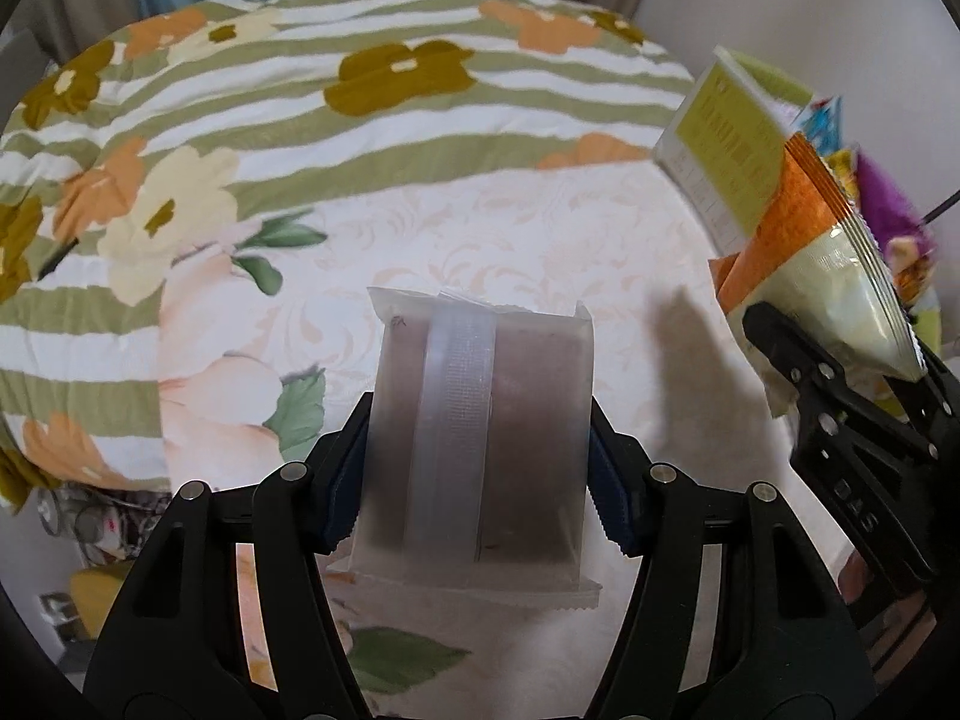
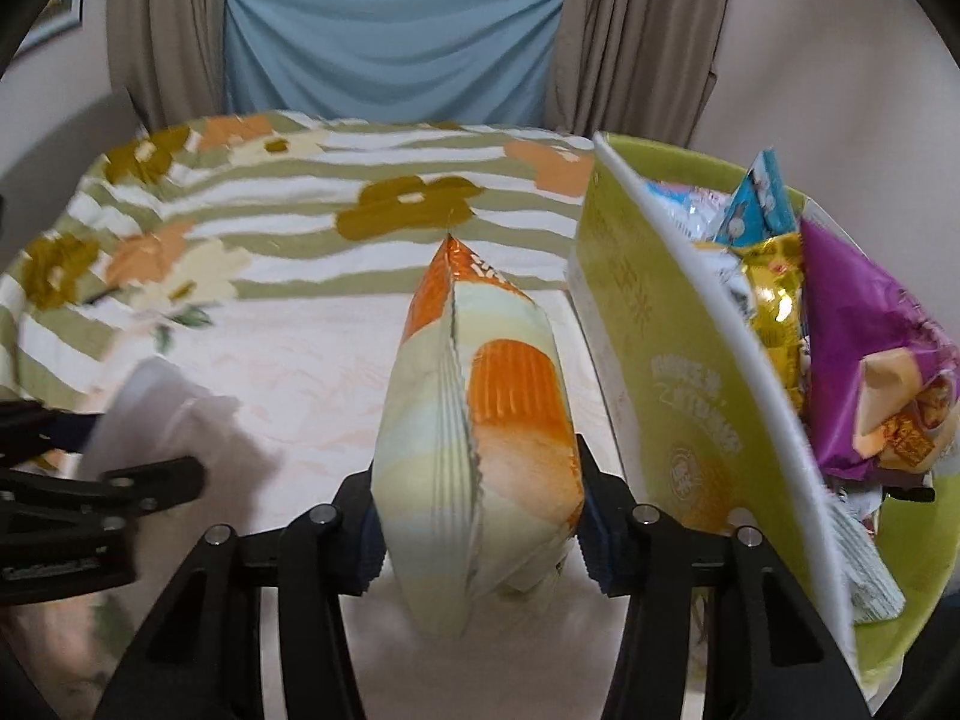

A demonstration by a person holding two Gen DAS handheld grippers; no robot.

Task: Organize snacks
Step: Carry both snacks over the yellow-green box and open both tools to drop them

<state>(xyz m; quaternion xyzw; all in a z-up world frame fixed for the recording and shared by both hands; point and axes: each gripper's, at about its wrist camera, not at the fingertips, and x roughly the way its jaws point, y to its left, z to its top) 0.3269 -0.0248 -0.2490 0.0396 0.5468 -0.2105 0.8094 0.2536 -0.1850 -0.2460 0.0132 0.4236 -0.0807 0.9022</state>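
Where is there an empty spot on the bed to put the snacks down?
The pale patterned sheet between the left gripper with its frosted packet and the right gripper with its orange-and-cream bag is bare. So is the flowered striped blanket beyond. The green box on the right is crowded with wrappers.

A bed (image 2: 312, 348) carries everything: pale cream sheet near the right gripper (image 2: 480, 516), a striped floral quilt (image 2: 372, 204) beyond it, and a lime-green bowl (image 2: 918, 546) of snacks just right.
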